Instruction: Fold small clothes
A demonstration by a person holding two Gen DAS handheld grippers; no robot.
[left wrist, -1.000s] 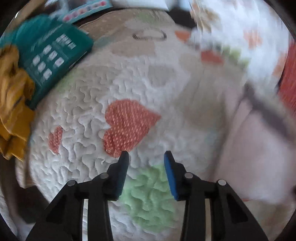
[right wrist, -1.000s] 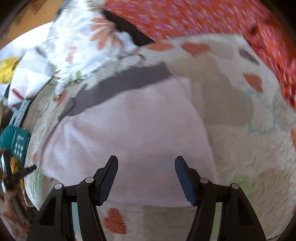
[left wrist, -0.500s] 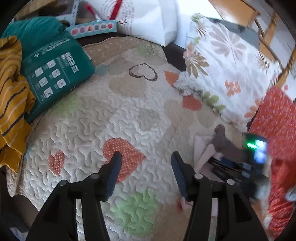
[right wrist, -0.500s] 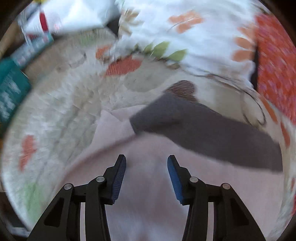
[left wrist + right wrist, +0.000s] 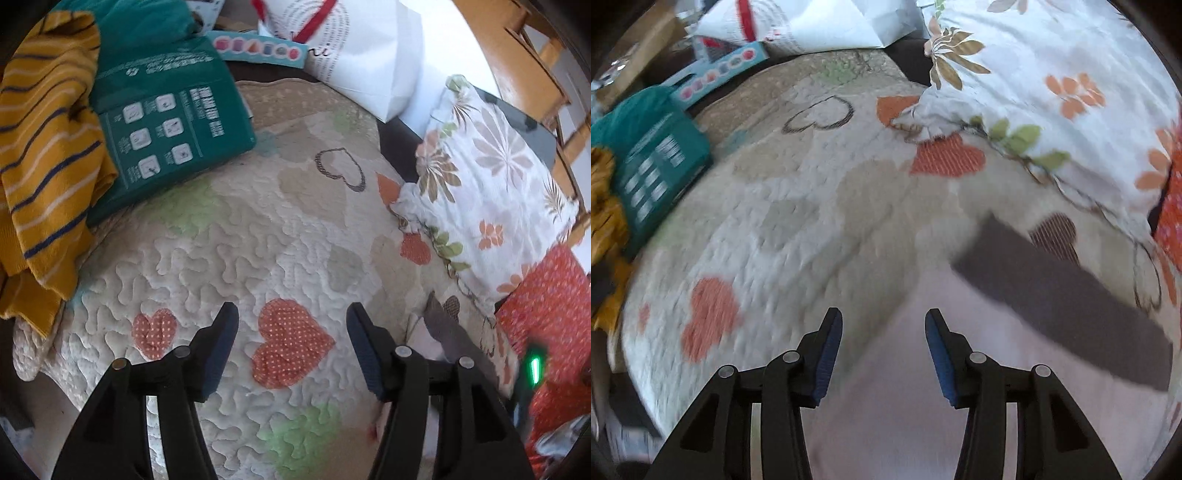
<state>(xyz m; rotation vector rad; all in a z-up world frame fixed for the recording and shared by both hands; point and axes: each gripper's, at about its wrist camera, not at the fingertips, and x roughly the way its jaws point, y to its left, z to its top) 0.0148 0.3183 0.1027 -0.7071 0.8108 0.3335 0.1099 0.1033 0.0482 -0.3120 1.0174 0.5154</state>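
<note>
A cream quilted bedspread [image 5: 229, 251] stitched with red, green and beige heart patches covers the whole work surface, and a white pillow with brown and orange flower print [image 5: 491, 177] lies along its far right edge. At the far left of the quilt sits a teal cardboard box printed with small white pictograms [image 5: 166, 122], with a mustard-yellow knit garment with dark and pale stripes [image 5: 40, 147] heaped against its left side. Behind the box are a narrow light-blue box with a row of coloured dots [image 5: 258, 46] and a white paper bag with red handles [image 5: 354, 51]. The left gripper [image 5: 291, 343] hangs above a bare part of the quilt, its jaws spread wide with nothing between them, a red dotted heart patch [image 5: 288, 343] showing in the gap. The pale pink small garment with a broad grey-brown band [image 5: 960, 387] lies flat on the near right part of the quilt, its band running diagonally just short of the flowered pillow; in the left wrist view only a sliver of it shows behind the right finger. The right gripper [image 5: 883, 354] hovers over the pink cloth near its left edge, jaws apart and empty, the picture there blurred. A red fabric with small speckles [image 5: 550, 295] lies at the right margin.
</note>
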